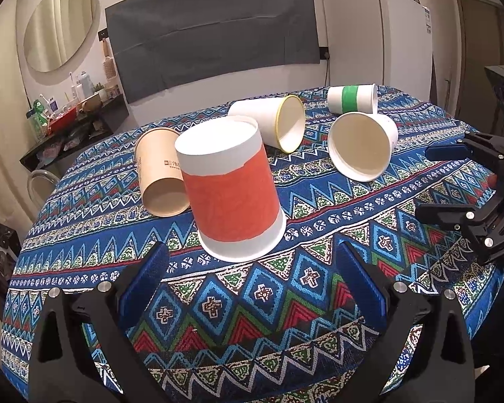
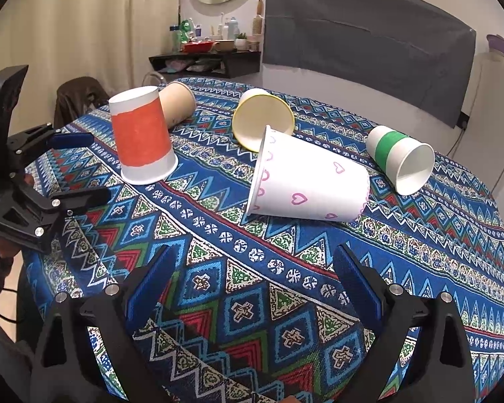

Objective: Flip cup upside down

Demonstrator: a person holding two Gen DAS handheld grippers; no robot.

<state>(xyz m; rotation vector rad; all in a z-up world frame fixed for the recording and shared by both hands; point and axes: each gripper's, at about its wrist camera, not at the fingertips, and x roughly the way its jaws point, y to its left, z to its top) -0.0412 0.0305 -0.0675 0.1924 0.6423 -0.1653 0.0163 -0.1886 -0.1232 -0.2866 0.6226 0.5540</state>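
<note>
The white paper cup with a wide orange band point(image 1: 232, 188) stands mouth-down on the desk's patterned blue cloth point(image 1: 285, 302), touching a tan cup. Both hand-held grippers, left point(image 1: 248, 278) and right point(image 2: 255, 278), gape wide, empty.

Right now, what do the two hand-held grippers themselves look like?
Both match: the left hand-held gripper and the right hand-held gripper have matte black angular plastic frames, silver round screw heads, and two flat fingers faced with ribbed blue pads. No cables or sleeves are clearly visible.
</note>
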